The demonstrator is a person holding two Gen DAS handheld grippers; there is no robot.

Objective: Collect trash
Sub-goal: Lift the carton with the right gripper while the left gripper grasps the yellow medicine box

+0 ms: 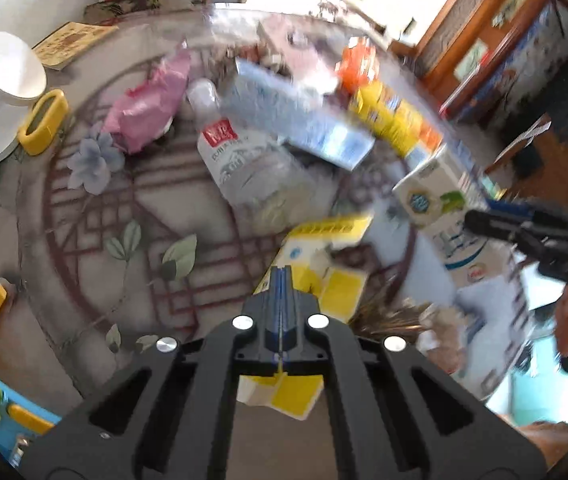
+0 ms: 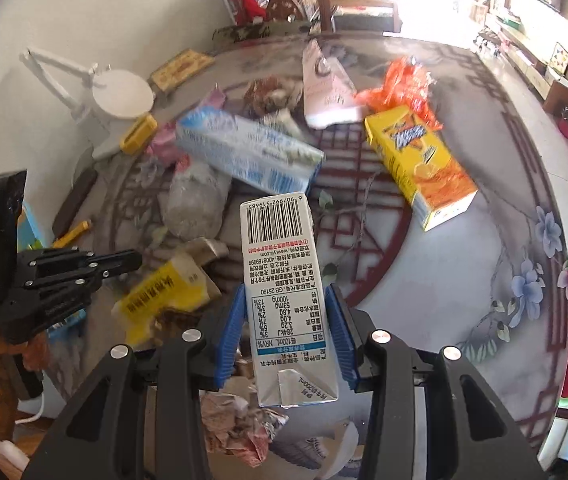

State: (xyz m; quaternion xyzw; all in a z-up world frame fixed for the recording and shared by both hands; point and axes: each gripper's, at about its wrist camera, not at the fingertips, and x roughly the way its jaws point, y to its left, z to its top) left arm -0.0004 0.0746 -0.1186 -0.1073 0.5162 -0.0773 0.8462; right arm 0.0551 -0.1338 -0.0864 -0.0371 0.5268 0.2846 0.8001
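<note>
Both grippers angled downward: right gripper (image 2: 286, 334) pinching milk carton (image 2: 280, 272), left gripper (image 1: 282, 276) apparently shut on yellow wrapper (image 1: 316, 256).

White milk carton (image 2: 280, 300) upright between blue pads; yellow wrapper (image 1: 316, 264) crumpled flat on the table (image 2: 464, 280)

I'm in a home dining room: a round flower-patterned table (image 2: 484, 208), wooden chair (image 2: 324, 4) behind it, framed pictures (image 1: 474, 56) beyond.

white desk lamp (image 2: 122, 98), floral tabletop (image 2: 464, 264)
</note>
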